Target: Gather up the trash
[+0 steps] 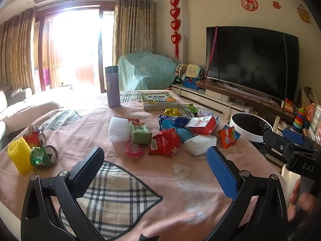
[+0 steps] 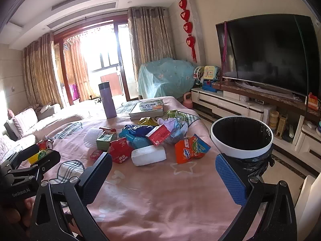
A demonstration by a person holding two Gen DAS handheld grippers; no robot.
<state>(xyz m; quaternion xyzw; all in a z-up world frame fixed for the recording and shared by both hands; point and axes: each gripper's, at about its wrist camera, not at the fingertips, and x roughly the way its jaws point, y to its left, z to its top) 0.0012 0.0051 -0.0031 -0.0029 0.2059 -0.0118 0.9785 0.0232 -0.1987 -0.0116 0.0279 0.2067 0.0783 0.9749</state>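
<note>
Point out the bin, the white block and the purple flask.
bin (image 2: 241,150): right wrist view, front of white rim.
white block (image 2: 148,156): right wrist view, front face.
purple flask (image 1: 113,92): left wrist view, mid body.

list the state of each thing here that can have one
left gripper: jaws open, holding nothing
right gripper: jaws open, holding nothing
trash bin: open, black liner, looks empty
purple flask: upright, lid on
cans: crushed
TV: off
curtains: drawn open

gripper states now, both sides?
Left gripper: open, holding nothing, above the table.
Right gripper: open, holding nothing, near the bin.
</note>
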